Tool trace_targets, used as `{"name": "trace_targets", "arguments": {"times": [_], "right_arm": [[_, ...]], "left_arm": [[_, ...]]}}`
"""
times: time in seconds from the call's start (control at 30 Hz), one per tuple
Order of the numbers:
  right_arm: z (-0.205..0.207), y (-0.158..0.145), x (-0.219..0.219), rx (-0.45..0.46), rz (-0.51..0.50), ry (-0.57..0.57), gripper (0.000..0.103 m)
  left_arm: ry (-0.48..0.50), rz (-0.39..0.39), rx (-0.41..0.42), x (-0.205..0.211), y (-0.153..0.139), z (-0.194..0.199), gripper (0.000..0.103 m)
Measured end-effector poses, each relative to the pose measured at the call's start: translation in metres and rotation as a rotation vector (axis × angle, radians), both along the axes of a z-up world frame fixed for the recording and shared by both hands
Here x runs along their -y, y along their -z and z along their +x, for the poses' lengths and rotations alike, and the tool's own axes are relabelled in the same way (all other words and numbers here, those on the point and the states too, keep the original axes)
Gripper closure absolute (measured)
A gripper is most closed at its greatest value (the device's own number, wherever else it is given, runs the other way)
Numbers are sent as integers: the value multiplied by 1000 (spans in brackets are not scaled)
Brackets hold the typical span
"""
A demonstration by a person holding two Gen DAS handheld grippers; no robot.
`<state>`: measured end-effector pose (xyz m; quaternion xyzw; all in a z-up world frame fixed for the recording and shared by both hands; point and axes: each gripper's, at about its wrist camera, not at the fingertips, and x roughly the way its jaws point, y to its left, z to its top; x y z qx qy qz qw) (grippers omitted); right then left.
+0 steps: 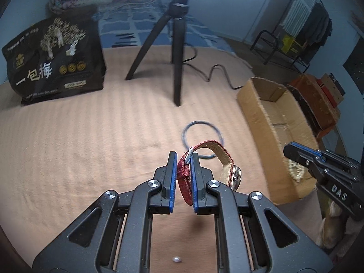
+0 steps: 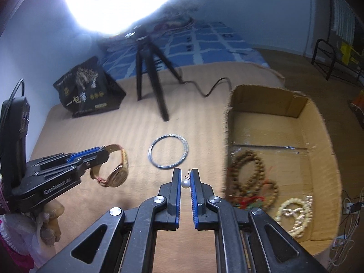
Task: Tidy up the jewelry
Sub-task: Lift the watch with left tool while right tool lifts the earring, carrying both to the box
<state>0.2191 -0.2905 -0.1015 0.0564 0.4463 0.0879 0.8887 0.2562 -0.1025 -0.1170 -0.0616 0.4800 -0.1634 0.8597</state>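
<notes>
Two hand-held grippers work above a bed covered in a tan, ribbed blanket. The left gripper, black with flat blue rubber pads, is closed on the woven red strap of a wristwatch. The strap loops upward, showing a pale suede-like lining and a small silver buckle; the round, shiny gold-toned watch case hangs to the right of the fingers, clear of the blanket.

The right gripper, of the same build, pinches a small round white pearl earring between its nearly closed pads, with the thin metal post poking up beyond the tips.

Lying flat on the blanket ahead of both grippers is a thin, dark metallic bangle, a plain smooth hoop.

To the right sits an open, shallow cardboard box with frayed edges and tape across its floor. Inside it lie strands of round brown wooden prayer beads with red and green tassels, and beside them a coiled cream pearl-like bracelet.

Farther back stand a black tripod with a trailing cable and a glossy black printed bag.
</notes>
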Motion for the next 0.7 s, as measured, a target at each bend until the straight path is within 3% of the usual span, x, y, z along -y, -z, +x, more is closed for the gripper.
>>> {"name": "trace_targets", "arguments": {"times": [0.4,0.7], "right_arm": [[-1,-23,83,69,23,123,97],[17,-23,119,100,19,158,97]], "left_arm": [[73,-56,49,63,-28,-9,94],[126,-65,54,114,-26,-7,94]]}}
